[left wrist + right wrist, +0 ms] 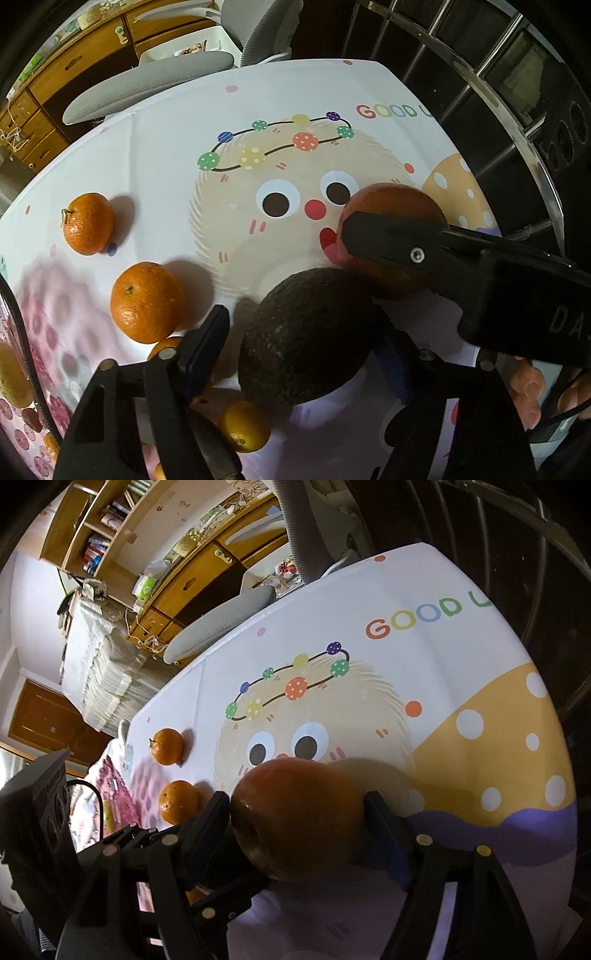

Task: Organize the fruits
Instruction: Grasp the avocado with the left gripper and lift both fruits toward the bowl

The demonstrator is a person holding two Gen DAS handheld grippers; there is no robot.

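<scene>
My left gripper (299, 343) is shut on a dark green avocado (306, 336), held over the cartoon tablecloth (166, 155). My right gripper (295, 812) is shut on a reddish-orange apple (299, 816); that apple (391, 206) and the right gripper's finger (388, 236) also show in the left wrist view, just right of the avocado and touching it. Two mandarins (88, 223) (146, 301) lie on the cloth at the left; they also show in the right wrist view (168, 746) (179, 801). Smaller mandarins (243, 426) lie below my left gripper.
A pink-patterned tray or mat (44, 332) with yellow fruit (13, 373) sits at the left edge. A grey chair (147, 85) stands beyond the table's far edge. A metal rack (480, 92) is at the right. Wooden cabinets (192, 576) stand behind.
</scene>
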